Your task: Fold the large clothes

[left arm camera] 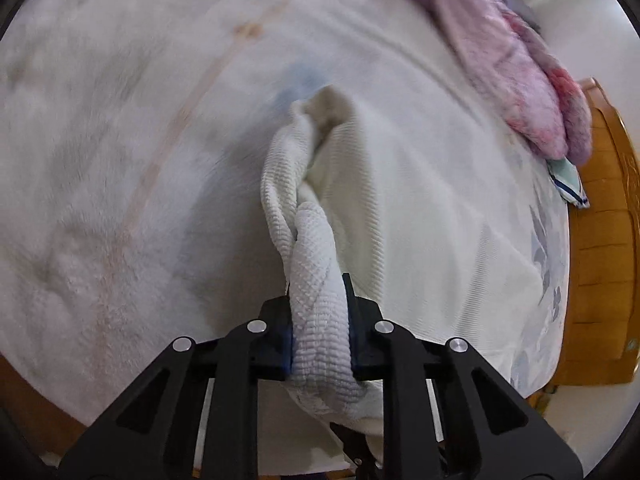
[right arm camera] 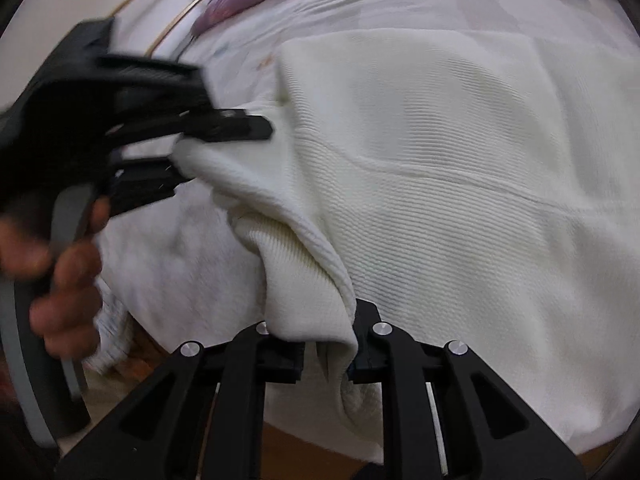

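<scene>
Now | sweater (right arm camera: 460,200) spread on bed (left arm camera: 100,200), body ahead of both tools | left tool (left arm camera: 320,332) clamped on twisted edge | right tool (right arm camera: 328,344) clamped on hem, left tool nearby, further left along that edge

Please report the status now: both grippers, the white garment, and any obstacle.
Left gripper shut on white knit garment. Right gripper shut on its edge. Garment partly lifted off bed. Pink-purple bedding lies apart, nothing blocking.
</scene>
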A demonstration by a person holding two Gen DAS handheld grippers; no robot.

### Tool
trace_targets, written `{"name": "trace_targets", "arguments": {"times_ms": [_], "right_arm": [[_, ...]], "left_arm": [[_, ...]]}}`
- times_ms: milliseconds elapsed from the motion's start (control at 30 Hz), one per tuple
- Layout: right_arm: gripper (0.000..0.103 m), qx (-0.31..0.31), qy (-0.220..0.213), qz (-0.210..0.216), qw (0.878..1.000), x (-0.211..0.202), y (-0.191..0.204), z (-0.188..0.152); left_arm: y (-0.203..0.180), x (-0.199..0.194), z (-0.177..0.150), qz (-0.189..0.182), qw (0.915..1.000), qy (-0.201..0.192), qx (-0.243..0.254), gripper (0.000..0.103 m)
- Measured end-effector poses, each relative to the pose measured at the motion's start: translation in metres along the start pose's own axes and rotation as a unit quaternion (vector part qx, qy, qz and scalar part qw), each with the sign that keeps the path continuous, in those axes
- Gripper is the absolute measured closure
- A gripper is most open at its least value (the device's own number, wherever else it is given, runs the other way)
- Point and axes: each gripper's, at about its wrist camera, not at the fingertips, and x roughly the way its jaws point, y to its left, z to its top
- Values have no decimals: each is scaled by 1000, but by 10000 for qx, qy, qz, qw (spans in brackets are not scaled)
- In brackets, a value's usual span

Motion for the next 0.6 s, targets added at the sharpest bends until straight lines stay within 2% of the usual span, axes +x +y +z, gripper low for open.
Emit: {"name": "trace_targets", "arguments": {"times_ms": [100,267,433,600], "right_arm": [[90,364,-152,231,9990,-23,-14,7],[90,1067,-505,539,9915,-75,-53,15],[90,1550,-818,567,9829,-121,-101,12],[90,1971,-1131,381,9731,-164,-150,0]], "left_arm": [[-43,-17,-9,-85,9990,-239,370,85],[-118,-25,-17,-281,9953,-391,840,85],[-207,-9,-30,-492,9874,-269,1477,85],[-270,11,-50,-657,9777,-27,1997,85]]}}
